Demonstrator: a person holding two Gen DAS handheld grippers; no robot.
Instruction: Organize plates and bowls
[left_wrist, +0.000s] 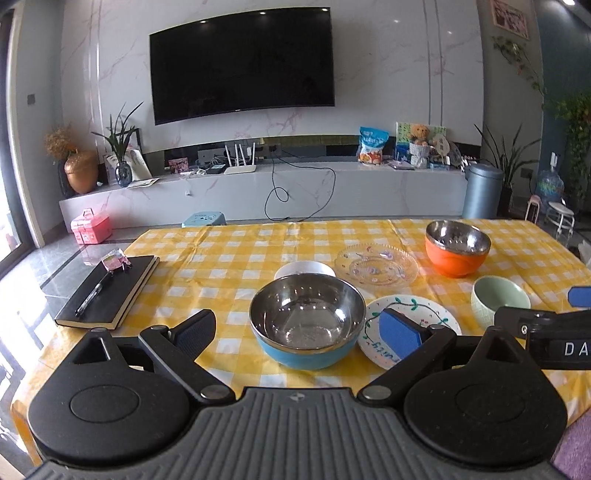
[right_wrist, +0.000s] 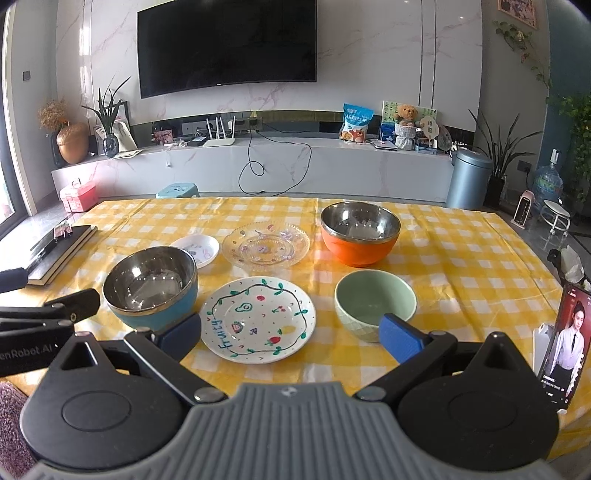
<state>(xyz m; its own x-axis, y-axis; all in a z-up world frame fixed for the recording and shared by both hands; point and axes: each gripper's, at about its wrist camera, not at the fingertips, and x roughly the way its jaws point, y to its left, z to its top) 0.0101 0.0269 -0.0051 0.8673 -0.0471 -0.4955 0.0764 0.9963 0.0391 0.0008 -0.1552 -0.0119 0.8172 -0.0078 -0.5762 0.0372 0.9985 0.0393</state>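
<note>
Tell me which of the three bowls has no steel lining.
The green bowl, front right beside the painted plate. It is green inside too; the blue bowl and orange bowl both have shiny steel interiors.

bright daylight, fisheye-warped edges

- A dark television (right_wrist: 227, 46) is being carried on the marble wall (right_wrist: 369, 55).
- A long white console (right_wrist: 258, 166) is being lit by daylight entering through the left window (right_wrist: 7, 147).
- Grey tiled floor (left_wrist: 55, 266) is reflecting glare.
</note>
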